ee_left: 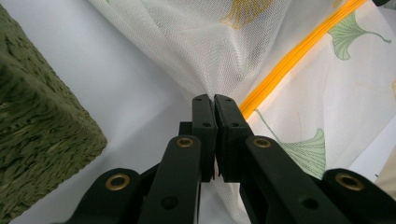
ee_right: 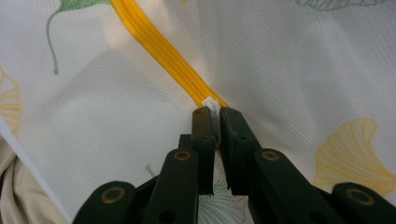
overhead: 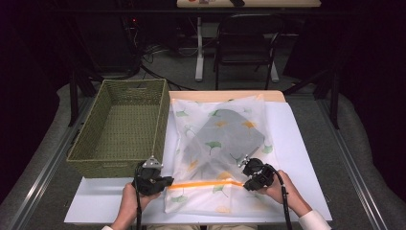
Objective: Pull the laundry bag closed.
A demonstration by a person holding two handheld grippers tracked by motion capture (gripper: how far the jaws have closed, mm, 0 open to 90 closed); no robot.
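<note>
Mesh laundry bag (overhead: 218, 143), limp and light, lies at table centre, basket (overhead: 124, 127) at nine o'clock. Your left gripper (overhead: 165, 182) pinches its edge fabric; your right gripper (overhead: 245, 184) clamps the white zipper pull (ee_right: 211, 103). Hold the cloth taut; the orange zipper (overhead: 206, 184) will buckle otherwise.

Both forearms enter from six o'clock in the high view. The left hand (overhead: 128, 201) holds the black two-jaw left gripper (overhead: 165, 184) at seven o'clock, pointing toward three, its jaws pressed together with hardly a gap. The right hand (overhead: 282, 189), white-cuffed, holds the black two-jaw right gripper (overhead: 244, 184) at five o'clock, pointing toward nine, jaws nearly closed.
</note>
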